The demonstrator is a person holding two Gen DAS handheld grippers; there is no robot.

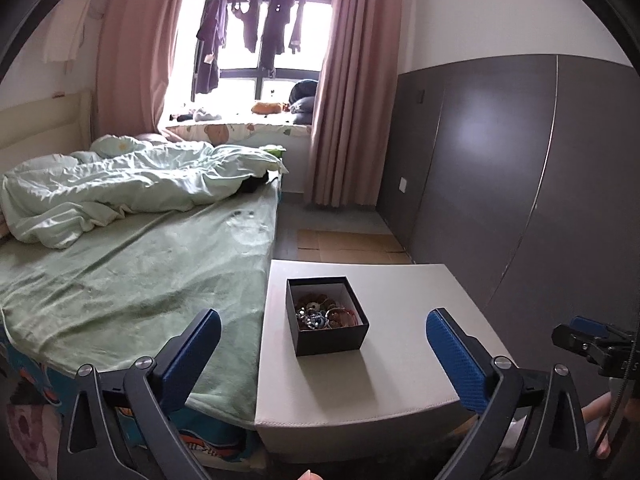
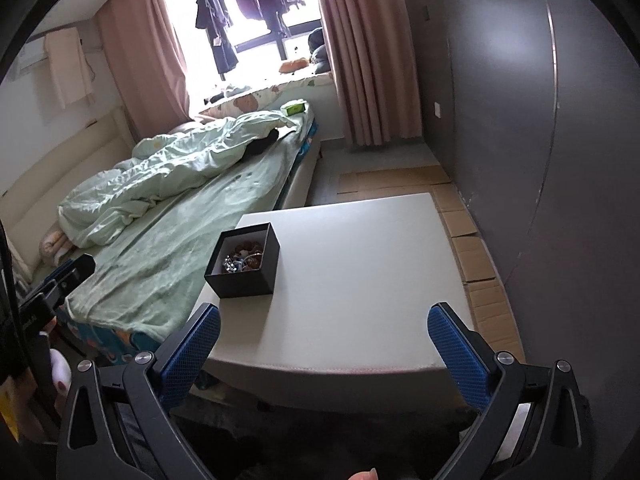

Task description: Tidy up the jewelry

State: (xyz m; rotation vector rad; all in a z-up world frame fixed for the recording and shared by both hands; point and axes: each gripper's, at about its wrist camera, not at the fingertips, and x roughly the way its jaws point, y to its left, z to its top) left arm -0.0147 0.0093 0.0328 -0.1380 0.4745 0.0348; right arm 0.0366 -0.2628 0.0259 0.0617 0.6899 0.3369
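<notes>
A small black open box [image 1: 326,326] stands on a white table [image 1: 400,360], near its left side. It holds a heap of jewelry [image 1: 324,314]: beads, bracelets and chains. My left gripper [image 1: 323,322] is open and empty, held back from the table's near edge, with the box seen between its blue fingers. In the right wrist view the box [image 2: 244,266] sits at the table's [image 2: 360,280] far left with the jewelry [image 2: 242,258] inside. My right gripper [image 2: 324,320] is open and empty, above the table's near edge, to the right of the box.
A bed [image 1: 140,264] with a green sheet and a rumpled quilt touches the table's left side. A dark wardrobe [image 1: 540,180] stands to the right. Flattened cardboard [image 2: 472,248] lies on the floor between them. Pink curtains and a window with hanging clothes are at the back.
</notes>
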